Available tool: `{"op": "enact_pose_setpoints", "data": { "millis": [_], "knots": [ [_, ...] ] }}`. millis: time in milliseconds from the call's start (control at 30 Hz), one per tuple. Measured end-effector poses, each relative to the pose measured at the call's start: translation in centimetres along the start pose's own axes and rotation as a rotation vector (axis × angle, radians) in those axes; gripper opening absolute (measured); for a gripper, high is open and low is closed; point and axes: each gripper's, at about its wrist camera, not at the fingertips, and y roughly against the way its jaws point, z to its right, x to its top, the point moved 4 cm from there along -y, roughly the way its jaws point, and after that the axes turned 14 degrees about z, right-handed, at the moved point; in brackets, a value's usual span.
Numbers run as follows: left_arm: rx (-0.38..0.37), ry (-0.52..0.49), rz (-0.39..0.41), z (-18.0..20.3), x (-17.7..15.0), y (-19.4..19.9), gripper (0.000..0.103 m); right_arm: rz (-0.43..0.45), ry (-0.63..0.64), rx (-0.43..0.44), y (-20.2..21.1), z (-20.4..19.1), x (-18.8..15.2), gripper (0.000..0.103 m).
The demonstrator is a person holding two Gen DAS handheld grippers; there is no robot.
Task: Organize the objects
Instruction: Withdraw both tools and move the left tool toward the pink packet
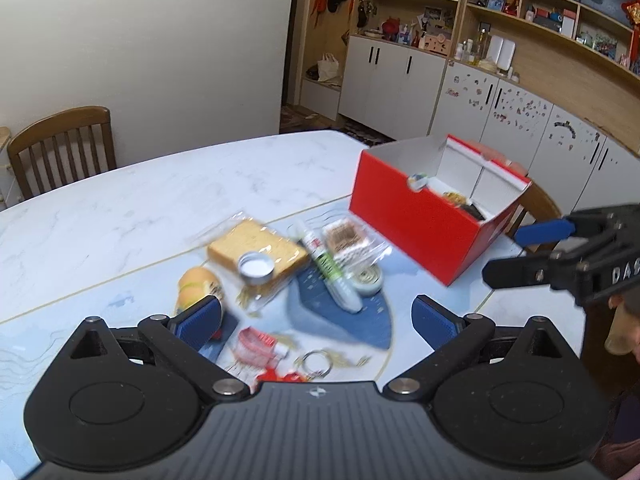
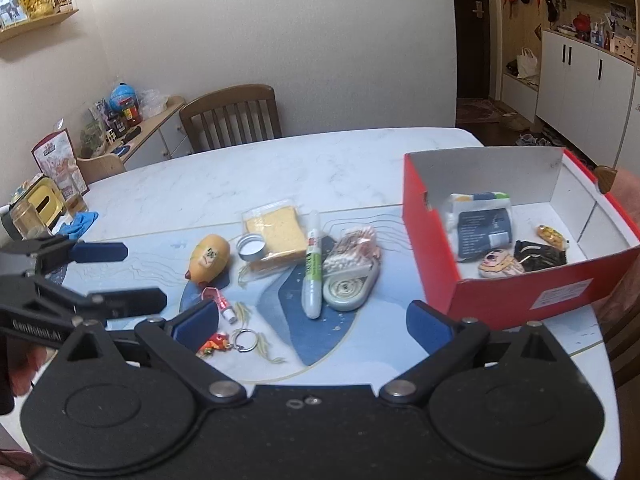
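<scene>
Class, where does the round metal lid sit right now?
In the right wrist view, the metal lid lies left of centre on the table, overlapping the wrapped cake slice, right of the yellow toy.

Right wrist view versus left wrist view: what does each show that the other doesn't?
Only the right wrist view shows the red box's floor, with a dark packet and small trinkets, and blue gloves at the table's far left.

Only the left wrist view shows the shelving behind the box.

Both show the wrapped bread, metal lid, white tube, and both open, empty grippers: left, right.
</scene>
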Motion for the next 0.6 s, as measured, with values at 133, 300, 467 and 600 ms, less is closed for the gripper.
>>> {"op": "enact_pose_setpoints", "data": {
  "millis": [133, 300, 467, 600],
  "knots": [
    [0.029, -0.026, -0.008, -1.2, -2.0, -0.4, 0.102, -0.032, 0.006, 0.006, -0.8, -1.0, -1.4, 0.100],
    [0.060, -0.052, -0.024, -2.8, -4.2, -1.6, 0.102, -0.072, 0.024, 0.016, -1.9, -2.4, -3.4, 0.100],
    [0.068, -0.017, -0.029, -4.2, -5.2, -2.6, 0.102, -0.103, 0.058, 0.027, -3.0, -3.9, -5.3, 0.100],
    [0.062, -0.009, -0.029, -4.8, -5.9, -3.9, 0.102, -0.121, 0.093, 0.047, -4.2, -5.3, -6.4, 0.100]
  ]
}}
